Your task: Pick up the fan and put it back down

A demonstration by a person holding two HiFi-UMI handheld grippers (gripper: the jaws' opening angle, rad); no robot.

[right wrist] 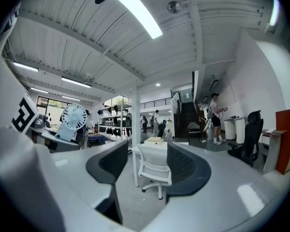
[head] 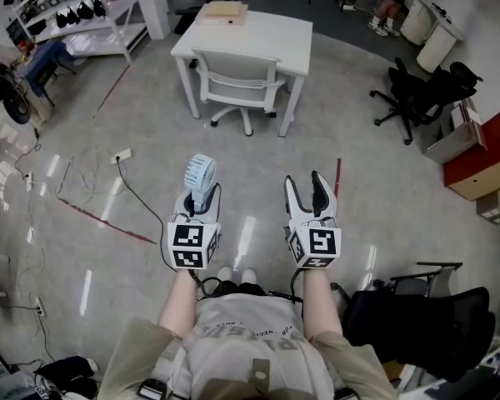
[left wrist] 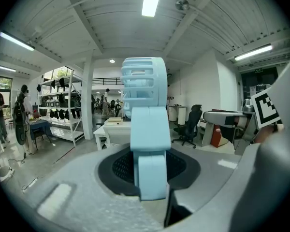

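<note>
A small light-blue fan (head: 201, 177) stands upright in my left gripper (head: 202, 200), whose jaws are shut on the fan's handle (left wrist: 150, 153). Its round grille head (left wrist: 144, 87) rises above the jaws. I hold it in the air over the floor, in front of my body. The right gripper view shows the same fan (right wrist: 72, 121) off to the left. My right gripper (head: 310, 192) is beside the left one, open, with nothing between its fingers (right wrist: 117, 162); only a white chair shows in the gap.
A white desk (head: 271, 40) with a white swivel chair (head: 237, 82) stands ahead. Cables and a power strip (head: 121, 154) lie on the floor to the left. Black office chairs (head: 421, 94) and a red box (head: 479, 161) are at the right.
</note>
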